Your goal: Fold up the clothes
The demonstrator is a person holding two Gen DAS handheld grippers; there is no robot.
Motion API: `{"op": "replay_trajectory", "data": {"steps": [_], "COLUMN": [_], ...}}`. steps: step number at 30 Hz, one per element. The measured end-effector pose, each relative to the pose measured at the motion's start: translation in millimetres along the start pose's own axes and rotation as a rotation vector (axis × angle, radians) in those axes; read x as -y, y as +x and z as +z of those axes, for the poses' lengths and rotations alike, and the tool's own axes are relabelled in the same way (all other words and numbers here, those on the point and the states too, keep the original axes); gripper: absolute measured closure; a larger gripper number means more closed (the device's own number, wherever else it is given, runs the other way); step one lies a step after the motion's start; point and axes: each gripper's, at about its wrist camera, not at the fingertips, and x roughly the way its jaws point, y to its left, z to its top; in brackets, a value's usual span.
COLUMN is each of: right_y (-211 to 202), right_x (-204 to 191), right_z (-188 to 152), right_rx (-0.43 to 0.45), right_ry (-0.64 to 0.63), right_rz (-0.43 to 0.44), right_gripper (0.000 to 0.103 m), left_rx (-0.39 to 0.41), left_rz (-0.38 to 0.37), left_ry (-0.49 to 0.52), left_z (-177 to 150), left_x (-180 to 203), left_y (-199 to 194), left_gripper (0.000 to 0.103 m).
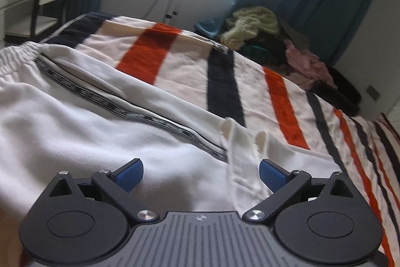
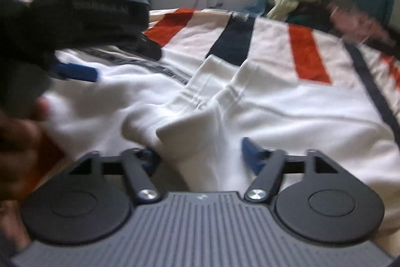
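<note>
White trousers [image 1: 75,121] lie rumpled, unfolded, across the lower frame; left gripper [image 1: 201,174] and right gripper [image 2: 200,154] gape, holding nothing.

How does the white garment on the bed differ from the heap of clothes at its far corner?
The white garment lies spread out on the striped blanket; the heap of clothes is crumpled. The white garment is one colour with a dark side stripe; the heap of clothes mixes yellow, green and pink. Neither is folded.

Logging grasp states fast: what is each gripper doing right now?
Left gripper: open, over the white garment, holding nothing.
Right gripper: open, with a white fold between its fingers.
</note>
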Motion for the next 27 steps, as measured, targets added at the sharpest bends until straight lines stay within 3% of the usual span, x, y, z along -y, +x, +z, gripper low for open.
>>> {"op": "replay_trajectory", "data": {"steps": [7, 10, 16, 21, 24, 26, 27], "right_y": [-52, -74, -79, -69, -61, -57, -55], "right_x": [51, 74, 127, 151, 156, 158, 157], "right_z": [-9, -13, -31, -42, -46, -48, -49], "right_rx": [0.056, 0.082, 0.162, 0.142, 0.134, 0.128, 0.127], "right_ry": [0.184, 0.263, 0.432, 0.502, 0.511, 0.519, 0.518], "right_rz": [0.038, 0.052, -0.167, -0.295, -0.324, -0.317, -0.310], "right_gripper": [0.029, 0.029, 0.029, 0.029, 0.029, 0.029, 0.029], "left_rx": [-0.074, -0.092, -0.108, -0.113, -0.076, -0.053, -0.045], "left_rz": [-0.187, -0.207, -0.198, -0.149, -0.080, -0.023, -0.028], "left_ry": [-0.061, -0.032, 0.051, 0.144, 0.215, 0.253, 0.246], "left_z": [-13, -21, -36, -46, -55, -58, -58], "left_x": [9, 19, 40, 57, 68, 70, 68], "left_y": [10, 16, 27, 43, 46, 47, 47], "left_gripper": [0.003, 0.003, 0.004, 0.007, 0.020, 0.042, 0.044]}}
